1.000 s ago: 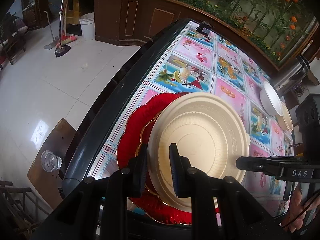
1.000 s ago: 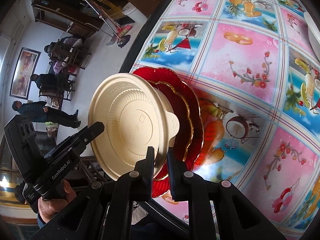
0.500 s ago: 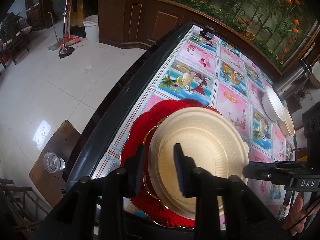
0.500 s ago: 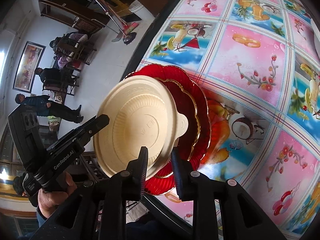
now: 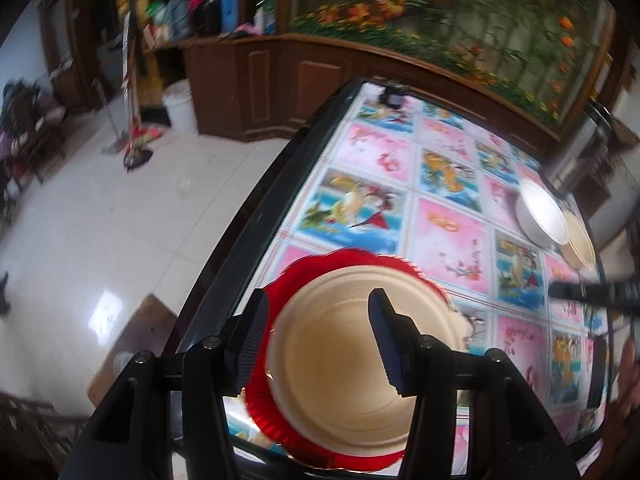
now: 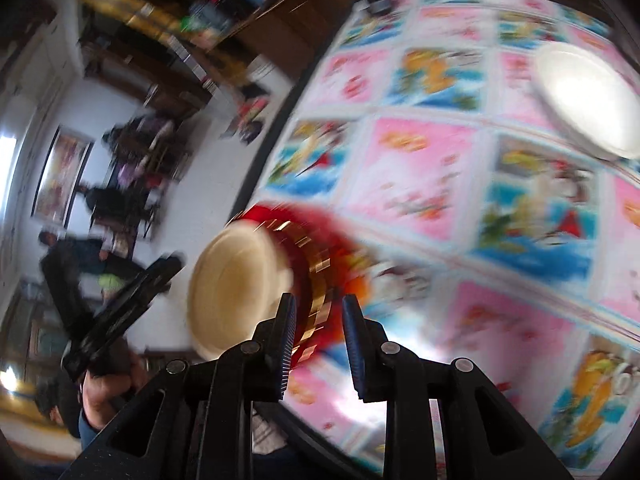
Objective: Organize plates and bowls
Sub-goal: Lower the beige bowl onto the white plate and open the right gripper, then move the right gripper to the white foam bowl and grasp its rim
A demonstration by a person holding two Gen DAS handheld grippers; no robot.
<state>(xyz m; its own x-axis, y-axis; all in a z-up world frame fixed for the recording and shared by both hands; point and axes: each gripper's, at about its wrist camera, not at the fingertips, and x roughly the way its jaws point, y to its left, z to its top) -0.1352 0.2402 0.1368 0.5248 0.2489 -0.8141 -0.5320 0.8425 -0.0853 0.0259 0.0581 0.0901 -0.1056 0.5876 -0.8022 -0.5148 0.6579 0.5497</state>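
- Left wrist view: left claw stands wide, its jaws either side of a cream plate and gripping nothing.
- The cream plate lies on a red scalloped plate at the near edge of the bench, which wears a cloth of pink and blue picture squares.
- Far right on the bench: a white bowl just beside a tan bowl, well apart from the plate stack.
- The tip of the right claw pokes in at the right edge. Floor, a white bucket and a mop show beyond the bench.
- Right wrist view: heavy motion blur. Right claw is parted and empty, with the gold-trimmed rim of the red scalloped plate showing between its jaws.
- The cream plate sits on that red plate; the left claw hangs just beside it. The white bowl is far up the bench.
- Handling, as I judge it: the cream plate looks like thin moulded disposable ware, light and stiff enough, but its rim would flex or crack under a hard pinch. Take it by the rim or its small side tab.
- The red plate looks like glossy rigid plastic, slippery; grip squarely over the scalloped lip. The bowls are light and should nest; pinch one wall.
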